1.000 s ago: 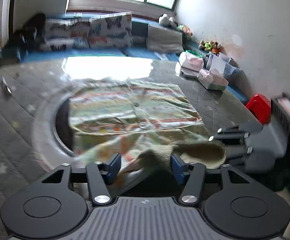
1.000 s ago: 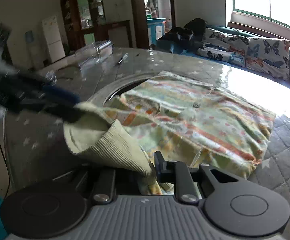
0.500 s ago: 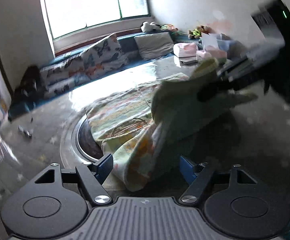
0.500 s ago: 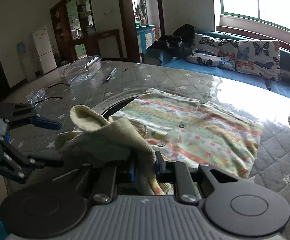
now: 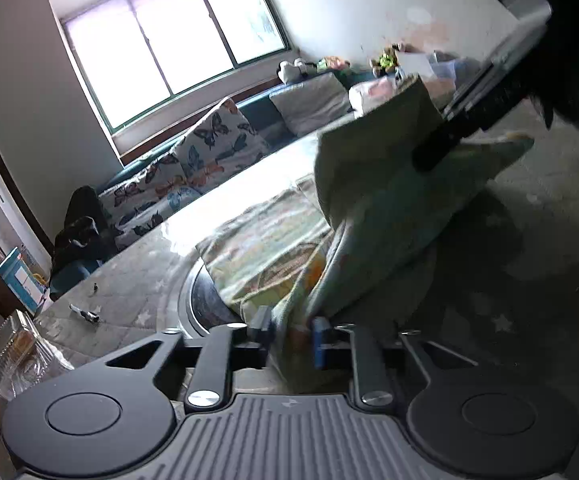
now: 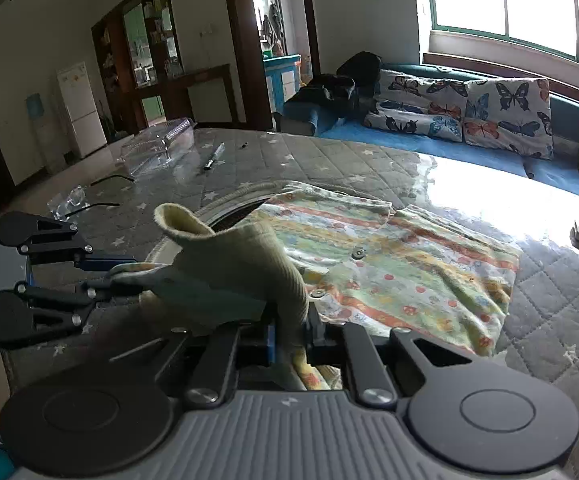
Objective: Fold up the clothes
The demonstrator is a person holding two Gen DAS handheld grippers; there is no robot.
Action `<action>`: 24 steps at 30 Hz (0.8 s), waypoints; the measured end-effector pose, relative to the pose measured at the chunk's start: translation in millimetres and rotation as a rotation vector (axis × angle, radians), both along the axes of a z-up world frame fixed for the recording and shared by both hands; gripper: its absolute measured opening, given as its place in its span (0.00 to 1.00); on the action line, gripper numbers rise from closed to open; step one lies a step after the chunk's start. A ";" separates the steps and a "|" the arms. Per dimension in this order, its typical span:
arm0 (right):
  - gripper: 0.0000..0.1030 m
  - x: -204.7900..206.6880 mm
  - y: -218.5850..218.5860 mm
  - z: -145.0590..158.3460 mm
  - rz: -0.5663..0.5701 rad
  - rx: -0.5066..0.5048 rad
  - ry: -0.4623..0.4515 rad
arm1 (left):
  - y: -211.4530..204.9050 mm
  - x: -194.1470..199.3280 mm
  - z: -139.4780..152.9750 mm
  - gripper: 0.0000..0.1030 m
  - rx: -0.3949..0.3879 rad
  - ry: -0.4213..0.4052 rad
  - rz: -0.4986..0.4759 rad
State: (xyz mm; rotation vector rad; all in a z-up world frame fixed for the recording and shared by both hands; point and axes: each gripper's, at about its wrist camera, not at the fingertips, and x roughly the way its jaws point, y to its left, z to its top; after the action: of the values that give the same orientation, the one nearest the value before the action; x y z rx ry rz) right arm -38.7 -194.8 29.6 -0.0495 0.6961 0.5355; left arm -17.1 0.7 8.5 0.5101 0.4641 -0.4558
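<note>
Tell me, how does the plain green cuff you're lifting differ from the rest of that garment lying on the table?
The ribbed cuff is plain pale green, while the garment's body is striped with small colourful prints. The cuff is raised off the table, pinched by the right gripper, with the left gripper shut on fabric nearby; the body lies spread flat. The cuff is bunched and curled; the body looks fairly smooth, with snap buttons showing. Both belong to one piece of clothing.

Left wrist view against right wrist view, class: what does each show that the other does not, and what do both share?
Only the left wrist view shows the plush toys along the wall. Only the right shows the fridge, the glasses and the flat part of the shirt with its buttons. Both show the butterfly cushions, the pen, and the left gripper and right gripper shut on the shirt.
</note>
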 end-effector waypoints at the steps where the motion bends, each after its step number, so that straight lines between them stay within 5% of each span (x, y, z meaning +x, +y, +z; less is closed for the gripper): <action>1: 0.10 -2.6 -0.6 0.4 0.000 0.005 -0.003 | 1.1 -1.3 1.8 0.10 -0.008 -0.002 -0.005; 17: 0.08 -98.3 -26.5 37.2 0.076 0.049 -0.048 | 5.2 -82.8 59.3 0.07 -0.131 0.038 -0.096; 24: 0.08 -75.0 -22.7 41.4 0.089 0.034 -0.040 | 8.0 -64.4 60.5 0.07 -0.173 0.062 -0.047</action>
State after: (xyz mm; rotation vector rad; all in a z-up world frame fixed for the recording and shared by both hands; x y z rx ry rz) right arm -113.6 -217.5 71.0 -0.0596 0.6482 0.6300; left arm -81.6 8.7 69.0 0.3408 0.4686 -0.5526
